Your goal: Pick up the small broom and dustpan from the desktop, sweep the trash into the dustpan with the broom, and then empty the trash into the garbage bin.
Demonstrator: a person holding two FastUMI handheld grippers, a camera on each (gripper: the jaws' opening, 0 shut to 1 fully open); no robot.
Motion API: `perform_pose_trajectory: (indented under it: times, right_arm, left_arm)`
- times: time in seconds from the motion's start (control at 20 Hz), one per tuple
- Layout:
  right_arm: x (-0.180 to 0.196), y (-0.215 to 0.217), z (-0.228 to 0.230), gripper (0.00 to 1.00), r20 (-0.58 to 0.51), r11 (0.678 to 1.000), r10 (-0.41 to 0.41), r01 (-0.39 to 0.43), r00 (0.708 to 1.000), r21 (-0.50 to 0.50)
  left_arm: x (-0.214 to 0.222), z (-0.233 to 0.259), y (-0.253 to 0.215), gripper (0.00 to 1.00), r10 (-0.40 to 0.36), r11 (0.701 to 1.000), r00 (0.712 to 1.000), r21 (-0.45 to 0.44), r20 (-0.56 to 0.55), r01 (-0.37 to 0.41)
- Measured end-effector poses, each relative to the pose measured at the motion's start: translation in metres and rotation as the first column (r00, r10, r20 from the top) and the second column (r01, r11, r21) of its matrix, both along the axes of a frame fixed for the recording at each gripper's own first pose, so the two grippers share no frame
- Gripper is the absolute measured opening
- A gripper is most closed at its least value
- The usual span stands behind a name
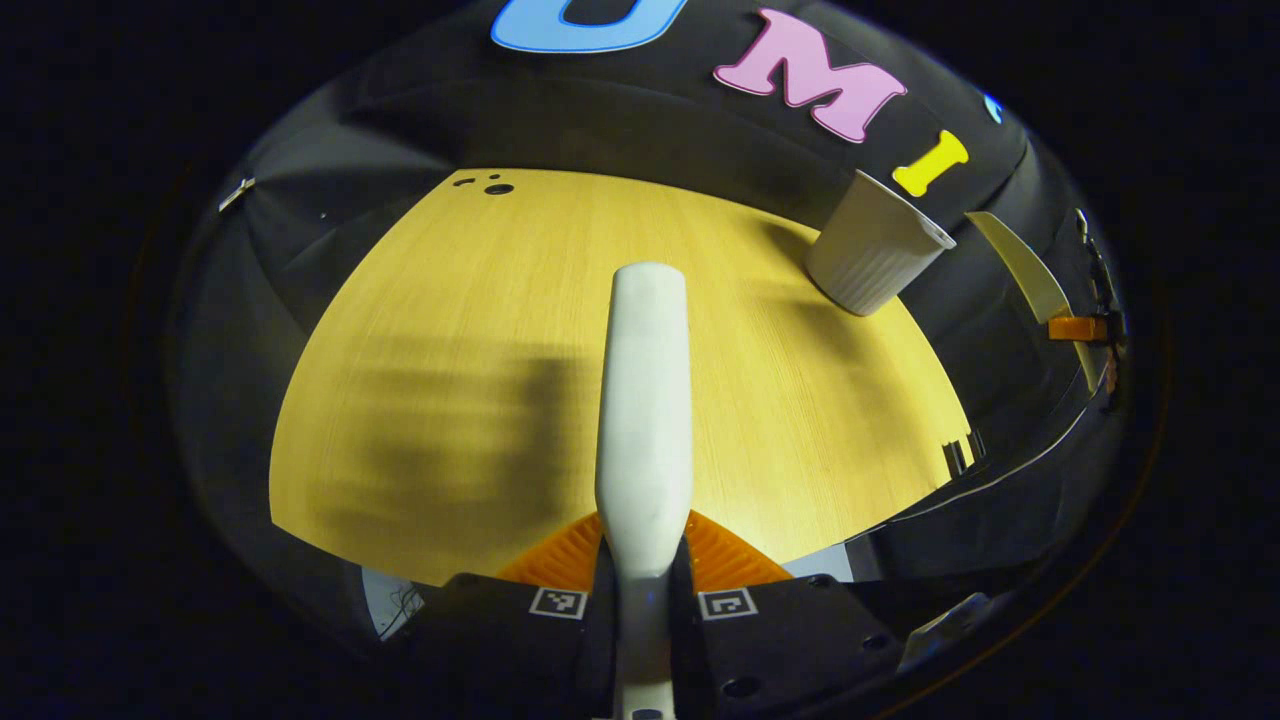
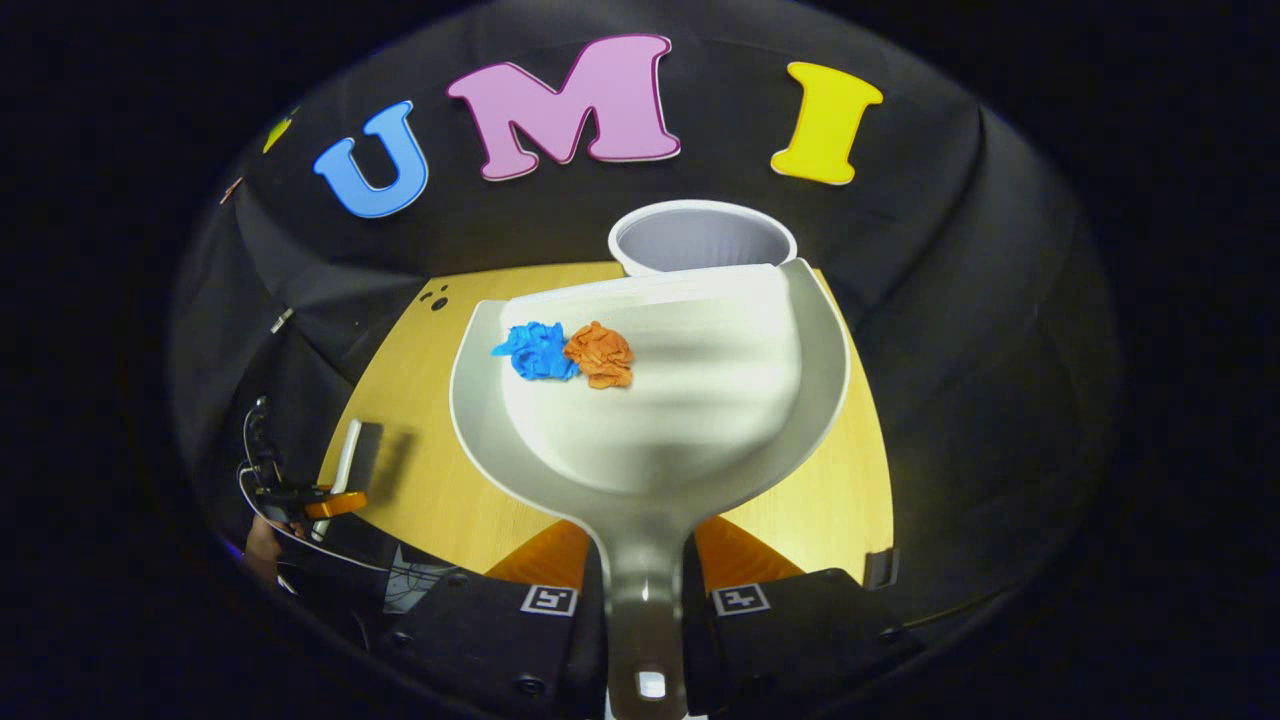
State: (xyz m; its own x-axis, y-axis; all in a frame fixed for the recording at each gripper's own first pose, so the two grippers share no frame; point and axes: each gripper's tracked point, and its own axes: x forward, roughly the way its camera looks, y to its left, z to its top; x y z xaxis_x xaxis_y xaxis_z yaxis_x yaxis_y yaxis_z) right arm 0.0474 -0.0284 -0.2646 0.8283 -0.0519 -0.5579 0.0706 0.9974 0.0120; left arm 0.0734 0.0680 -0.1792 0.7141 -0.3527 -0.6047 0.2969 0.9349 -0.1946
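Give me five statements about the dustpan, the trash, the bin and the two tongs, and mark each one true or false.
1. The right tongs hold the dustpan by its handle. True.
2. The dustpan is empty. False: a blue wad and an orange wad lie in it, side by side.
3. The garbage bin stands just beyond the dustpan's front edge. True.
4. The left tongs are open and hold nothing. False: they are shut on the broom, on its white handle.
5. The garbage bin lies tipped over on the desktop. False: it stands upright with its mouth up.
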Motion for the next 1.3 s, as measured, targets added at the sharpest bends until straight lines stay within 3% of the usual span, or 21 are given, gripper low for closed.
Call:
perform_pose_trajectory:
  times: [0.1,0.3,0.4,0.45,0.5,0.65,0.85,1.05,1.1,1.15,1.3]
  right_arm:
    - [0.014,-0.002,0.005,0.34,0.031,1.0,-0.019,0.019,0.999,-0.008]
    - [0.035,-0.013,0.02,0.3,0.094,0.999,-0.041,0.044,0.995,-0.03]
    - [0.04,-0.025,0.023,0.34,0.099,0.995,-0.06,0.067,0.993,-0.078]
    - [0.041,-0.032,0.024,0.3,0.097,0.992,-0.073,0.083,0.993,-0.098]
    - [0.042,-0.036,0.025,0.34,0.091,0.989,-0.088,0.098,0.992,-0.109]
    - [0.045,-0.039,0.024,0.34,0.072,0.985,-0.12,0.128,0.99,-0.115]
    - [0.041,-0.045,0.024,0.34,0.059,0.964,-0.161,0.17,0.985,-0.203]
    - [0.04,-0.064,0.031,0.34,0.085,0.891,-0.179,0.198,0.98,-0.409]
    - [0.04,-0.069,0.032,0.29,0.098,0.869,-0.185,0.209,0.978,-0.448]
    - [0.042,-0.073,0.032,0.34,0.108,0.851,-0.188,0.217,0.976,-0.479]
    - [0.042,-0.081,0.031,0.34,0.123,0.795,-0.191,0.227,0.974,-0.562]
  left_arm:
    - [-0.003,0.002,0.012,0.26,0.023,1.0,1.0,-0.014,-0.013,-0.023]
    - [-0.011,0.008,0.037,0.24,0.099,0.992,0.994,-0.079,-0.037,-0.102]
    - [-0.014,0.008,0.046,0.26,0.135,0.985,0.99,-0.104,-0.047,-0.139]
    - [-0.015,0.007,0.051,0.26,0.15,0.982,0.987,-0.109,-0.05,-0.154]
    - [-0.017,0.006,0.054,0.26,0.162,0.98,0.985,-0.108,-0.053,-0.167]
    - [-0.02,0.006,0.067,0.26,0.197,0.973,0.979,-0.112,-0.055,-0.202]
    - [-0.021,0.005,0.078,0.26,0.233,0.964,0.97,-0.117,-0.061,-0.239]
    - [-0.017,0.007,0.084,0.25,0.262,0.955,0.963,-0.126,-0.063,-0.268]
    - [-0.017,0.008,0.086,0.26,0.267,0.954,0.962,-0.126,-0.063,-0.273]
    - [-0.017,0.008,0.087,0.26,0.272,0.953,0.96,-0.124,-0.063,-0.278]
    - [-0.016,0.009,0.094,0.26,0.283,0.95,0.957,-0.117,-0.063,-0.289]
